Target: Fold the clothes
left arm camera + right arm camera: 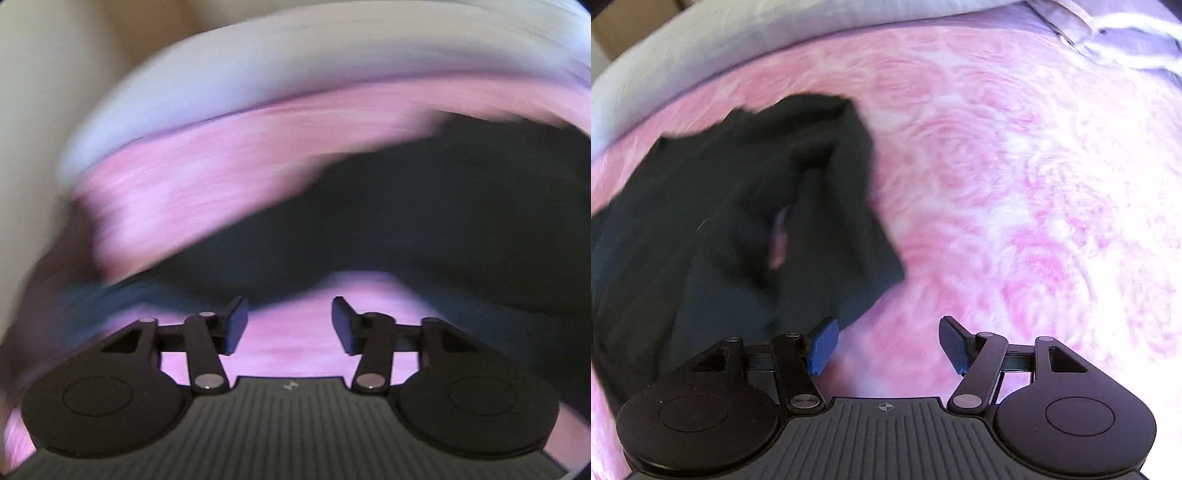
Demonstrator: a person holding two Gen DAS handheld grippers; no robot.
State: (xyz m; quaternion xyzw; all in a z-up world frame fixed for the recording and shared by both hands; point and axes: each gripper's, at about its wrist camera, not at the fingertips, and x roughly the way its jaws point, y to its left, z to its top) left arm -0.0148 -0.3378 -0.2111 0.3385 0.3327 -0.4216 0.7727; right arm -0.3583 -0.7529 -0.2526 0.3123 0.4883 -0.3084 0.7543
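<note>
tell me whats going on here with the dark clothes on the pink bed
A person is folding clothes with a handheld gripper in each hand. A dark garment lies bunched on a pink patterned bedspread. Neither gripper holds it at this moment: the right gripper is open over bare bedspread just beside the garment's edge, and the left gripper is also open with nothing between its pads. The left view is heavily blurred.

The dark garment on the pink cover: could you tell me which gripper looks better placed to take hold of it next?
Probably the right gripper: its jaws are open and empty, with the dark garment edge just beside its left pad. The left gripper, also open, shows only pink cover between its jaws, in a blurred view.
</note>
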